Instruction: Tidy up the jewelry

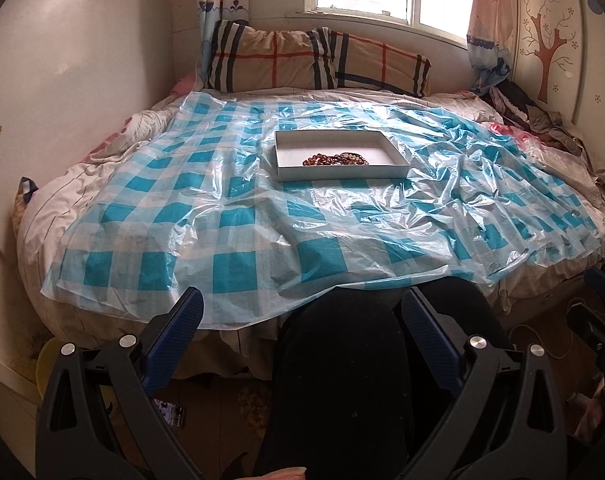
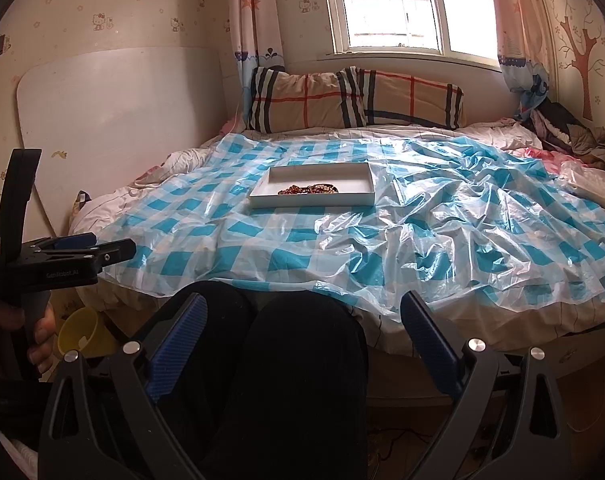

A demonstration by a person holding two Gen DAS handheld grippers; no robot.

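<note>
Both the left gripper [image 1: 302, 312] and right gripper [image 2: 302, 314] are held spread and empty above the knees, the beads [image 1: 336, 159] lying well ahead in the box [image 1: 394, 148], neither gripper clearly nearer.

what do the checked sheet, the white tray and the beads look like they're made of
Checked sheet: thin plastic film, glossy and part see-through, with shiny crinkles. White tray: probably matte cardboard, judging by its thin, flat, straight walls. Beads: glossy amber-brown, maybe resin, glass or stone; too small to tell.
</note>
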